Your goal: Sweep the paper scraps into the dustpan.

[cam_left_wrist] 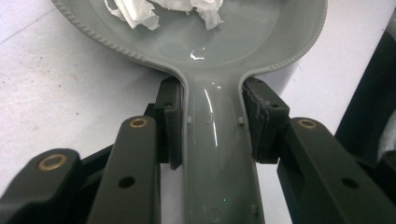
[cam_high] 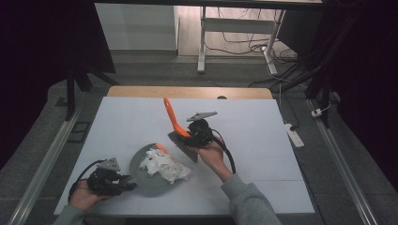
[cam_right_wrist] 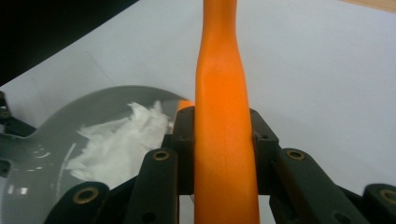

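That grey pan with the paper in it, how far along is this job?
Done: crumpled white paper already lies in the grey pan. In hand: the left gripper clamps the pan's handle, the right gripper holds an orange-handled spatula lifted beside the pan. What is left cannot be told.

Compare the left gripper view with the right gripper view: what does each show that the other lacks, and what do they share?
Left gripper view alone: the left gripper clamped on the grey pan's handle, its pads on either side.
Right gripper view alone: the right gripper clamped on an orange spatula handle.
Both: the grey pan holding crumpled white tissue on the white table.
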The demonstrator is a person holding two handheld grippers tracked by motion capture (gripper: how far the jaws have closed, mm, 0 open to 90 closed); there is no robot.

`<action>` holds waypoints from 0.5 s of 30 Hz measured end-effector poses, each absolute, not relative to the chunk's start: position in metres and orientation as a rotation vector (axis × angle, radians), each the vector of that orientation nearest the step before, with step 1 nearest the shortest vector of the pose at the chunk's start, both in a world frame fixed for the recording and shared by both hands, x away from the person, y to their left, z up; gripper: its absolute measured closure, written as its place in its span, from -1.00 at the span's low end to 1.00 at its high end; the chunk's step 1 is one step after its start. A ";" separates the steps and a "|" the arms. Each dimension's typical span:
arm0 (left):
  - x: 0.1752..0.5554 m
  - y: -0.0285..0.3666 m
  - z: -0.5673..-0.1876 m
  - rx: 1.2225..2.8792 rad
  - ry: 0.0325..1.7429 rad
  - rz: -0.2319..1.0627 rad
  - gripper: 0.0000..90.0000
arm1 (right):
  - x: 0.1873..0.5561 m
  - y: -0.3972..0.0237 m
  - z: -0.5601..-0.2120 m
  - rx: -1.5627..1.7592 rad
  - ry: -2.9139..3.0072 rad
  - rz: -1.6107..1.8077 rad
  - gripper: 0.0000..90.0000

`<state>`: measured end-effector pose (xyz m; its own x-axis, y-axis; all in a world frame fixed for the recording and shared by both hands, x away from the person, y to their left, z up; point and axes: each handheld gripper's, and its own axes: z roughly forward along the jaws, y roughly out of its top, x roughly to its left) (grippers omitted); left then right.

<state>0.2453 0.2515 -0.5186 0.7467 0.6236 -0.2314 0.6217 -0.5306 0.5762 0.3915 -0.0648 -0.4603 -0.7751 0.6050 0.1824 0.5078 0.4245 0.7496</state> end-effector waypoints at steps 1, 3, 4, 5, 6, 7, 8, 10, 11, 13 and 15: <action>0.244 0.252 -0.519 2.287 0.933 0.002 0.37 | 0.391 -0.065 -0.460 1.002 2.553 1.281 0.56; 0.243 0.254 -0.519 2.288 0.927 -0.003 0.37 | 0.391 -0.076 -0.463 1.025 2.535 1.271 0.56; 0.242 0.256 -0.519 2.289 0.924 -0.007 0.37 | 0.390 -0.079 -0.465 1.034 2.532 1.269 0.56; 0.242 0.256 -0.519 2.289 0.924 -0.007 0.37 | 0.389 -0.081 -0.466 1.036 2.530 1.267 0.56; 0.242 0.257 -0.519 2.292 0.922 -0.007 0.37 | 0.389 -0.084 -0.467 1.042 2.527 1.264 0.56; 0.241 0.257 -0.519 2.288 0.927 -0.009 0.37 | 0.388 -0.086 -0.469 1.051 2.522 1.259 0.56; 0.240 0.258 -0.518 2.286 0.930 -0.010 0.37 | 0.387 -0.089 -0.471 1.064 2.517 1.256 0.56; 0.239 0.258 -0.518 2.287 0.933 -0.008 0.37 | 0.386 -0.091 -0.472 1.067 2.513 1.254 0.56; 0.239 0.258 -0.518 2.289 0.933 -0.008 0.37 | 0.384 -0.096 -0.474 1.080 2.504 1.251 0.56; 0.238 0.257 -0.518 2.287 0.937 -0.005 0.37 | 0.383 -0.100 -0.476 1.095 2.497 1.254 0.56; 0.238 0.257 -0.518 2.288 0.938 -0.005 0.37 | 0.382 -0.103 -0.478 1.113 2.490 1.240 0.56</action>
